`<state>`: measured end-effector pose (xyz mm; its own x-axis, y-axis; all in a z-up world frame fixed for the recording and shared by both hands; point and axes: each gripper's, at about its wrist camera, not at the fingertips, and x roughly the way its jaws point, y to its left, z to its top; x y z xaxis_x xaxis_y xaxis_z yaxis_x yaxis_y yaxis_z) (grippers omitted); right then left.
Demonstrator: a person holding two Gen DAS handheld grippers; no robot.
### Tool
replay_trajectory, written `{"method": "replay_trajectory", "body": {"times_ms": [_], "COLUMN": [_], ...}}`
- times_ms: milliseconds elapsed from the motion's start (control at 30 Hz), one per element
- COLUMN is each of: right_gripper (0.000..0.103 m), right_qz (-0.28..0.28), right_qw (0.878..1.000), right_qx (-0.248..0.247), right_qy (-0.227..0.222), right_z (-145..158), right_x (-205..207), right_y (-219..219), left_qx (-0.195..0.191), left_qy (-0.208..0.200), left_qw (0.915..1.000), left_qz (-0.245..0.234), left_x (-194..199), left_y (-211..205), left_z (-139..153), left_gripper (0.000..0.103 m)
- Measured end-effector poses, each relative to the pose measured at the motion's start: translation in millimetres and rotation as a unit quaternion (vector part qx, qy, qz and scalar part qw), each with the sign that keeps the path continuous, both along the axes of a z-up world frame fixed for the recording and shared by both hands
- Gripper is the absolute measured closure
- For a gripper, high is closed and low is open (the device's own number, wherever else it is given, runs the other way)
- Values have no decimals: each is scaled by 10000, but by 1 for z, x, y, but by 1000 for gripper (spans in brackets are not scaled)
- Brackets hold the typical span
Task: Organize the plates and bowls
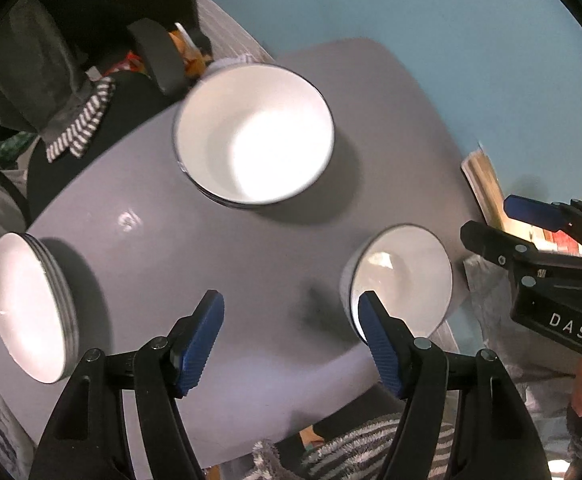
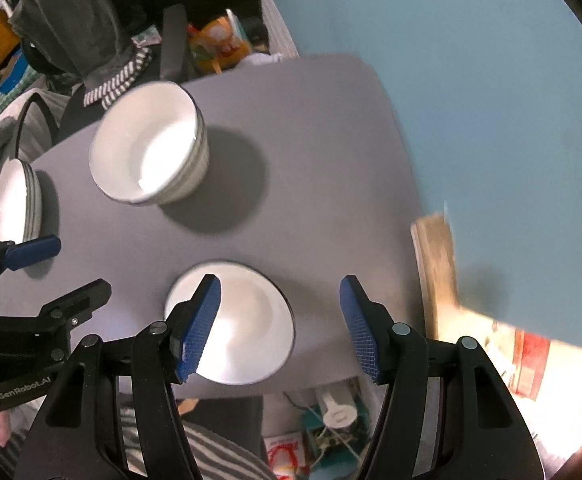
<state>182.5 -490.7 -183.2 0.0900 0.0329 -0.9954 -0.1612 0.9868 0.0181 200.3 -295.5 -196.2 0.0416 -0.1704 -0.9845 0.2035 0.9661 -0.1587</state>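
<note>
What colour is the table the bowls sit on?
Grey; the table shows best in the right wrist view.

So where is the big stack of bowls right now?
The stack of bowls sits mid-table toward the far edge of the grey table, near the black chair, between the plates and the single bowl.

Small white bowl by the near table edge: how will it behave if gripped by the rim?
The small white bowl looks glazed and glossy, so probably slippery under the pads. Likely rigid ceramic, breakable if dropped. It sits near the grey table edge, so a push might send it off.
</note>
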Motion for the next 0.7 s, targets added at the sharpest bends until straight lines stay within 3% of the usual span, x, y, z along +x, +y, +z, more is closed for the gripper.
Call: {"method": "replay_trajectory", "body": {"times_ms": [267, 700], "right_gripper": [42, 42], "right_qz": [-204, -478], "right_qw": [9997, 9969], "right_qx": [7, 338], "right_qy": [167, 523], "right_z": [-26, -77], "right_x": [-22, -35], "right_y": [-17, -31], "left_qx": [-47, -62], "left_qy": [264, 616], "left_qw": [9994, 9979], "left_qz": [-238, -169], "left_x": [-9, -12], "left_y": [-20, -36], "left_z": [-25, -60], "left_gripper": [32, 32]}}
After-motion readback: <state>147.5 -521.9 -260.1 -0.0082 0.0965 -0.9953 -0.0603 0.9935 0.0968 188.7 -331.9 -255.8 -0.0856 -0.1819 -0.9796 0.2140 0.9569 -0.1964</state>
